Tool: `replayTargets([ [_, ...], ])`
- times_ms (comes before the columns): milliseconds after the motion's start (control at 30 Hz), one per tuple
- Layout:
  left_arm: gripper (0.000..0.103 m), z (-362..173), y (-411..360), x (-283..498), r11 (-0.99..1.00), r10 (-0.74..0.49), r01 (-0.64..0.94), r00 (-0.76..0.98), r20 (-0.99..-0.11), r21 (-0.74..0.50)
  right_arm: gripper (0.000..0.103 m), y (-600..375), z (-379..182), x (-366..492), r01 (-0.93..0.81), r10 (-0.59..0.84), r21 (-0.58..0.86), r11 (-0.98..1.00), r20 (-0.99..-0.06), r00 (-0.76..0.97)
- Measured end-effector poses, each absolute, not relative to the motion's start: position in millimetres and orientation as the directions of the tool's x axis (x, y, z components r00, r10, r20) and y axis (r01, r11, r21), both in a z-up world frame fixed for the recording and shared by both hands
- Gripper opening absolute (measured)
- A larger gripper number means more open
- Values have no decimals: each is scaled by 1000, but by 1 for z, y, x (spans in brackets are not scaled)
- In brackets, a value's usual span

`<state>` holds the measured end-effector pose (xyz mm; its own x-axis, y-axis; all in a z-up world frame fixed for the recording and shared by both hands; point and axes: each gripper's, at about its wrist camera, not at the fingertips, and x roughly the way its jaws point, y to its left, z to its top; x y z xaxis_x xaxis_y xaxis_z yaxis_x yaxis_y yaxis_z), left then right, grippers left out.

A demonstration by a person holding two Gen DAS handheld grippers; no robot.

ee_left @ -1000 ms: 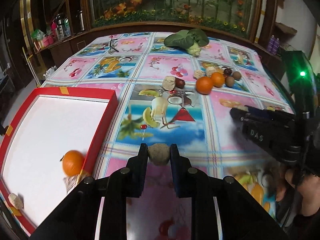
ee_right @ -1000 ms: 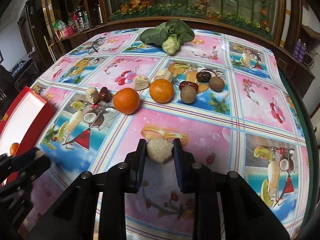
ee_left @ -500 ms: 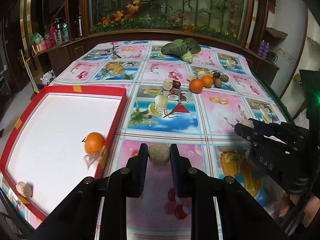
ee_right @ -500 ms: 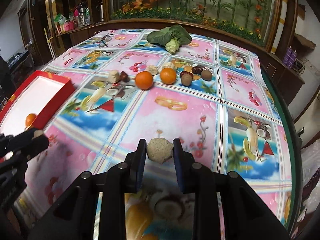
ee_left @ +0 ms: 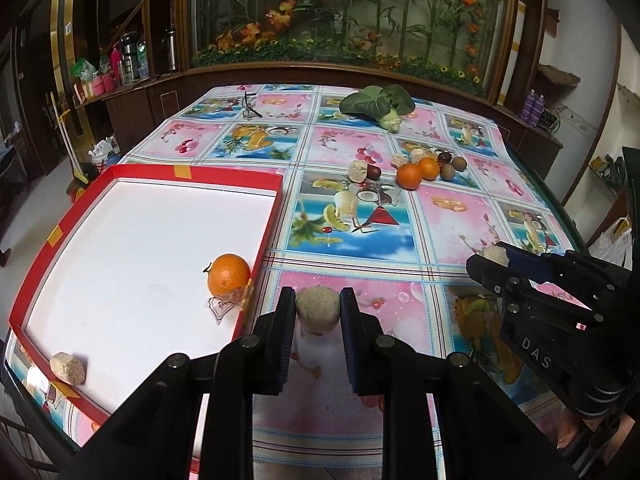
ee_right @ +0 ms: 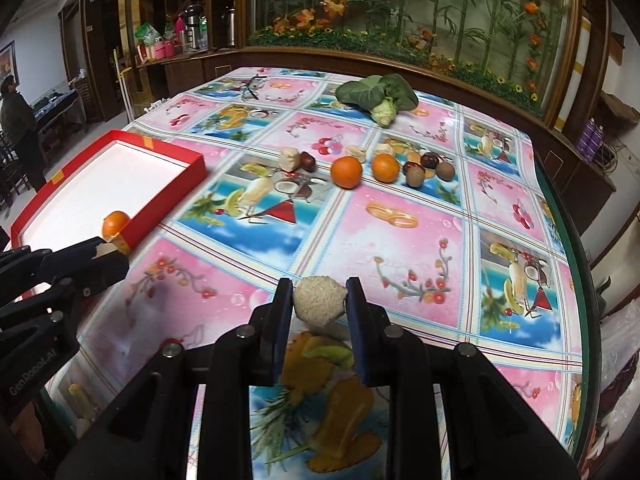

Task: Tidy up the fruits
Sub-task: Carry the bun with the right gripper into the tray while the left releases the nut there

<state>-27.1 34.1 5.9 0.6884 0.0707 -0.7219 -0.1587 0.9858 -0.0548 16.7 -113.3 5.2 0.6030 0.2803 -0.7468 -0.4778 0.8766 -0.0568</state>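
Left gripper (ee_left: 318, 308): clamped on a round tan lump (ee_left: 318, 309), pinched between both pads, above the table's near edge just right of the tray's near right corner.
Right gripper (ee_right: 319, 304): clamped on a pale grainy chunk (ee_right: 319, 301), held between both pads above a pink square of the tablecloth (ee_right: 400, 248) near the table's near edge.
Each gripper in the other's view: the right one (ee_left: 494, 258) shows at the right edge of the left wrist view with a pale piece at its tip; the left one (ee_right: 105, 254) shows at the left edge of the right wrist view, also with a pale piece at its tip.
Red tray (ee_left: 276, 200): white inside, on the table's left side, its near edge close to the table's near edge.
In the tray: 1 orange (ee_left: 229, 274) against the right wall, touching a crumpled clear wrapper (ee_left: 224, 305); 1 tan chunk (ee_left: 68, 367) in the near left corner.
Loose fruit: a cluster past the table's middle, toward its far right, with 2 oranges (ee_right: 346, 172) side by side, dark red and brown round pieces (ee_right: 430, 160) to their right, pale chunks (ee_right: 290, 159) to their left.
Leafy green vegetable (ee_right: 378, 96): near the table's far edge, apart from the cluster.
Small black stand (ee_left: 250, 105): near the far left corner.
Background: a person (ee_right: 16, 100) stands at the far left of the right wrist view.
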Motion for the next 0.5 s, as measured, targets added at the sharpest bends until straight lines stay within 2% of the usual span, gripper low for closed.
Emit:
replayTargets([
  [300,21,14,65,-36,973,96,-215,697,-710,-80,29,-101,13,11,-505,309,-52,861,-735,604],
  [500,21,23,126,-48,929,210,-360,698,-685,-83,29,-76,24,12,-549,373,-23,836,-708,599],
])
